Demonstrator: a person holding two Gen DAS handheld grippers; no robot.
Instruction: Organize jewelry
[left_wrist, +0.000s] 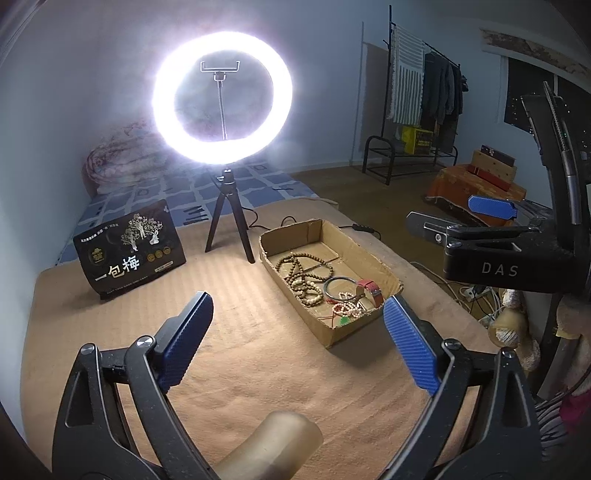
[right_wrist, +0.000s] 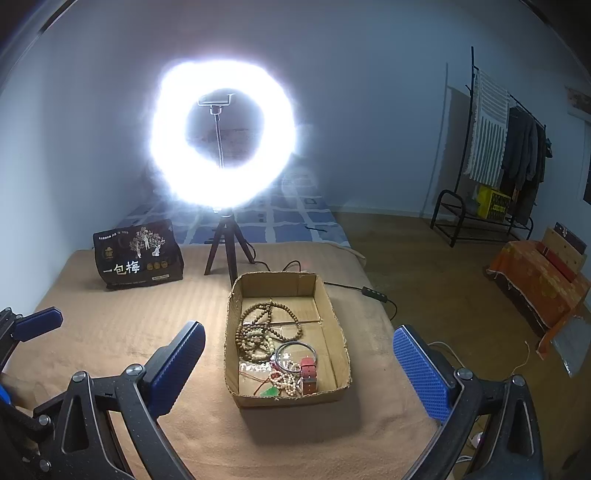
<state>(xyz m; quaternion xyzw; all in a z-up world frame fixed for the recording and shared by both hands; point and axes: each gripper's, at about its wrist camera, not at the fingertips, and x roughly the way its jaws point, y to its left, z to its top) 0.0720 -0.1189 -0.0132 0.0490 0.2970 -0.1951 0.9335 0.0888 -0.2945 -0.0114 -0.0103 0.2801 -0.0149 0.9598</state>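
Observation:
A shallow cardboard box (left_wrist: 373, 264) (right_wrist: 341, 343) sits on a tan blanket. It holds brown bead strands (left_wrist: 301, 269) (right_wrist: 258, 328), a dark bangle (left_wrist: 338, 286) (right_wrist: 295, 350), a red watch strap (left_wrist: 371, 290) (right_wrist: 308, 373), pale pink beads (left_wrist: 349, 306) (right_wrist: 284, 380) and a green pendant (right_wrist: 271, 392). My left gripper (left_wrist: 299, 339) is open and empty, in front of the box. My right gripper (right_wrist: 299, 373) is open and empty, above the box's near end. The right gripper's body shows at the right of the left wrist view (left_wrist: 491, 247).
A lit ring light (left_wrist: 221, 96) (right_wrist: 221, 136) on a small tripod stands behind the box. A black snack bag (left_wrist: 129, 251) (right_wrist: 138, 254) stands at back left. A cable and switch (right_wrist: 373, 293) run off right. Blanket edge drops to floor on the right.

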